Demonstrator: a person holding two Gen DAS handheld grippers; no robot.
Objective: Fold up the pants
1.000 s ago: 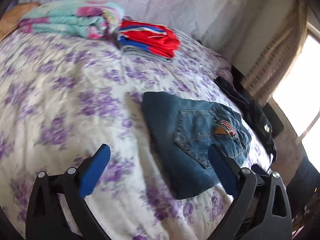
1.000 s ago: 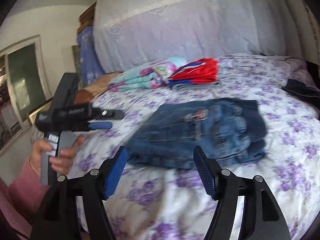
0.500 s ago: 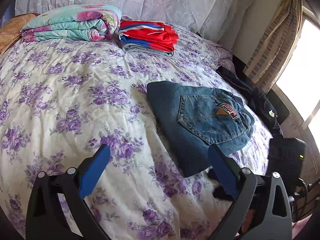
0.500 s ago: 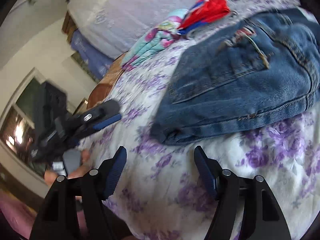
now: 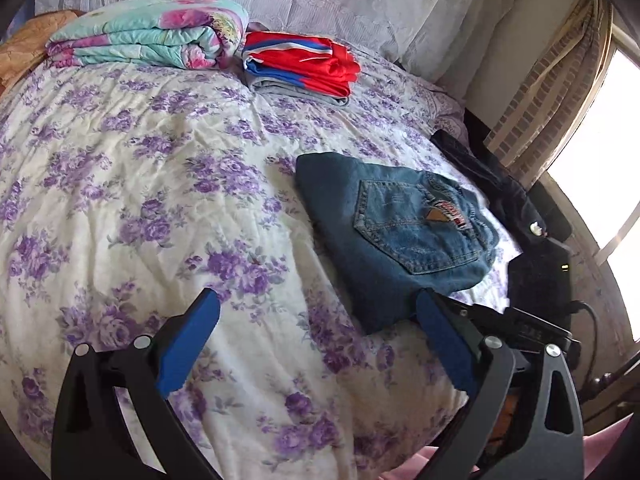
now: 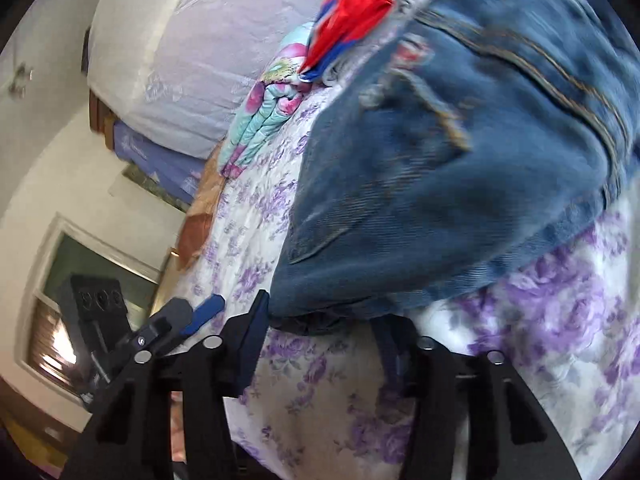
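Observation:
Folded blue jeans (image 5: 396, 236) lie on the floral bedspread (image 5: 160, 200), back pocket up. My left gripper (image 5: 316, 340) is open and empty, above the bed's near edge, left of the jeans' near corner. In the right wrist view the jeans (image 6: 460, 168) fill the frame, blurred. My right gripper (image 6: 324, 332) is open, its jaws either side of the jeans' near folded edge. The left gripper (image 6: 168, 328) shows at the lower left of that view.
A folded floral quilt (image 5: 148, 36) and a folded red and blue garment (image 5: 300, 64) lie at the head of the bed. A dark garment (image 5: 492, 188) lies at the right edge. A window with a curtain (image 5: 552, 92) is at the right.
My right gripper has tilted and moved in close to the jeans' near edge. My left gripper has drawn back and risen, showing more of the bed.

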